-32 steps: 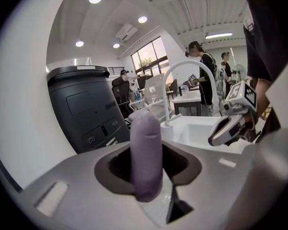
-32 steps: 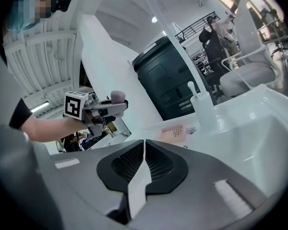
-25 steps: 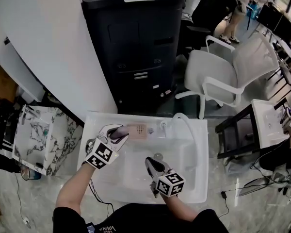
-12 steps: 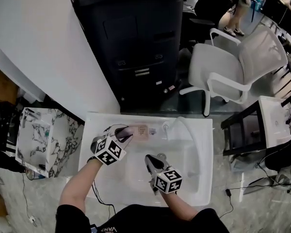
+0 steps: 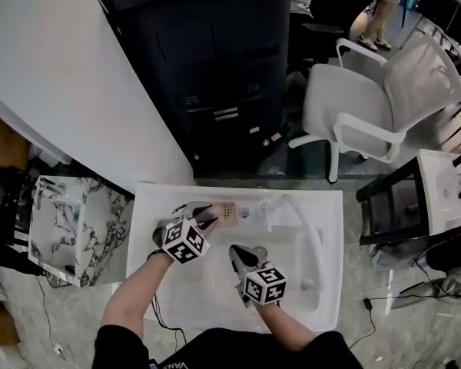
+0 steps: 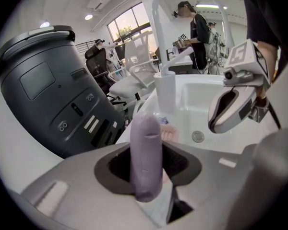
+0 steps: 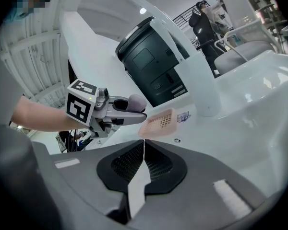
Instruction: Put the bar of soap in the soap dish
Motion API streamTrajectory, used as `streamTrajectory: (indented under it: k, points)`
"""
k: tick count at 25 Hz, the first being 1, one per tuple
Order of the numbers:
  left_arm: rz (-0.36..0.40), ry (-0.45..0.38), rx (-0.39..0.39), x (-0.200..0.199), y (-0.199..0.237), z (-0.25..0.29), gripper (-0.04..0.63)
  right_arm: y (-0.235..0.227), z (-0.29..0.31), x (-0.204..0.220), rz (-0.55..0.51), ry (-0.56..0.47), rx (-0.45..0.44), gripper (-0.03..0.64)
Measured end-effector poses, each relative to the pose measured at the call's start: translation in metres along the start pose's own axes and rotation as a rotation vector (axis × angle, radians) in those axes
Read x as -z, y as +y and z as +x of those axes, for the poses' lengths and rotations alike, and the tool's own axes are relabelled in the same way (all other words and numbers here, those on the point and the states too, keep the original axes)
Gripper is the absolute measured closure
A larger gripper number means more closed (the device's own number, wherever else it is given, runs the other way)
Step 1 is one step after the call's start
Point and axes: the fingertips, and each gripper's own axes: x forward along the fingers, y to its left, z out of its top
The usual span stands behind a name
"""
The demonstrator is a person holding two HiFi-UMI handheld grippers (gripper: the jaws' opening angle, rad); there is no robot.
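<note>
Left tool (image 5: pixel 203 215) clamped on purple soap bar (image 6: pixel 146 157), has dropped lower, tips now just beside pink soap dish (image 5: pixel 227 214) on sink (image 5: pixel 326 206) back edge. Soap not yet in dish; release looks close. Right tool (image 7: pixel 143 163) closed, empty, over basin.

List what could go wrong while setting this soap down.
1. The left gripper pinches the purple soap bar edge-on by one end. The bar may slip out and drop into the sink.
2. The pink soap dish lies on the sink's narrow back rim beside the faucet. A low approach might shove it along or off the rim.
</note>
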Motion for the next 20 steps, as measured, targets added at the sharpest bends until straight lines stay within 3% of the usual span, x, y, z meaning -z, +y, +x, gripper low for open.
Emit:
streamTrajectory:
  k: [20]
  points:
    - [0.146, 0.149, 0.118, 0.018, -0.017, 0.040, 0.400, -0.014, 0.049, 0.017, -0.066, 0.090, 0.011, 0.621]
